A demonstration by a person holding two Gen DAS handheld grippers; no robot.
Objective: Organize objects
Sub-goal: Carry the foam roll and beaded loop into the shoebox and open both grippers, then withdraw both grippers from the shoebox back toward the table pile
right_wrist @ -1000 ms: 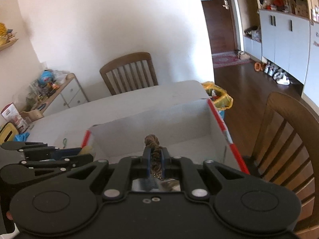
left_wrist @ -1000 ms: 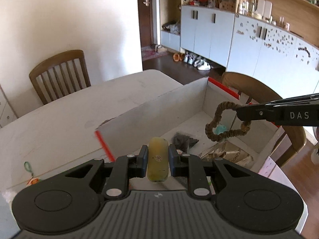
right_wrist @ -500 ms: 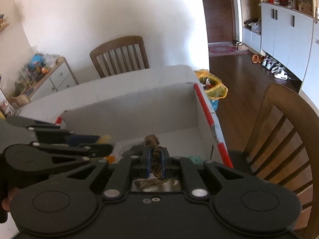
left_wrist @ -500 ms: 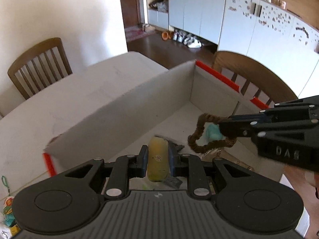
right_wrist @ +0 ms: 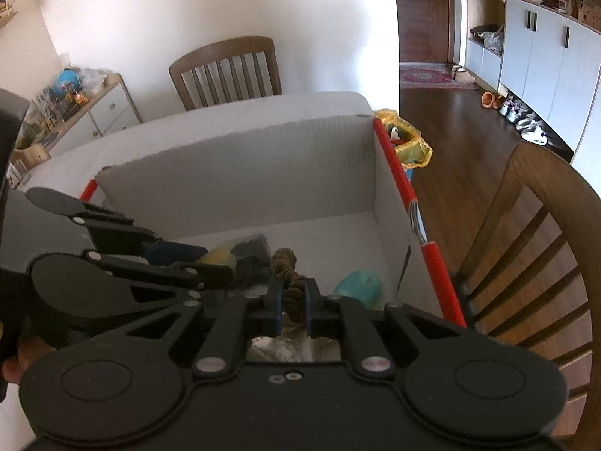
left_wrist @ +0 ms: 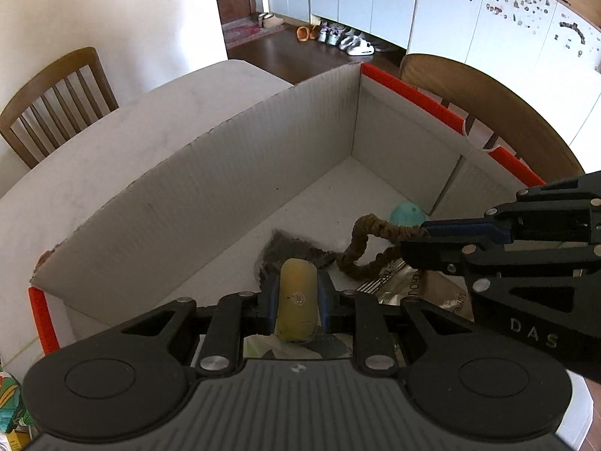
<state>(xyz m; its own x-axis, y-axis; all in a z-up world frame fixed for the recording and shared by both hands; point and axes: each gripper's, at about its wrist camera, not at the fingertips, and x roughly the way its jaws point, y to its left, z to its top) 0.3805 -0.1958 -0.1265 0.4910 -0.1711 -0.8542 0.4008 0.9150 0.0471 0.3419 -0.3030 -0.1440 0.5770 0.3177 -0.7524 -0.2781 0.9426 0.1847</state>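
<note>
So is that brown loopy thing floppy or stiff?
Probably floppy: the brown scrunchie sags in a bent loop below the right gripper. It looks like bunched fabric, so likely light and unlikely to roll or break.

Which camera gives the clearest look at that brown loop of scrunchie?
The left wrist view: the brown scrunchie hangs there as a whole loop from the right tongs. The right wrist view shows only a bunched bit pinched between those tongs.

foil packet (left_wrist: 417, 293): partly covered by the right tongs (left_wrist: 409, 242), print unreadable. teal object (right_wrist: 358, 287): lower part hidden behind tongs body, kind unclear. dark item (left_wrist: 285, 251): partly behind the yellow tube (left_wrist: 296, 300), unidentifiable. colourful packaging (left_wrist: 9, 406): cut off at frame edge.
</note>
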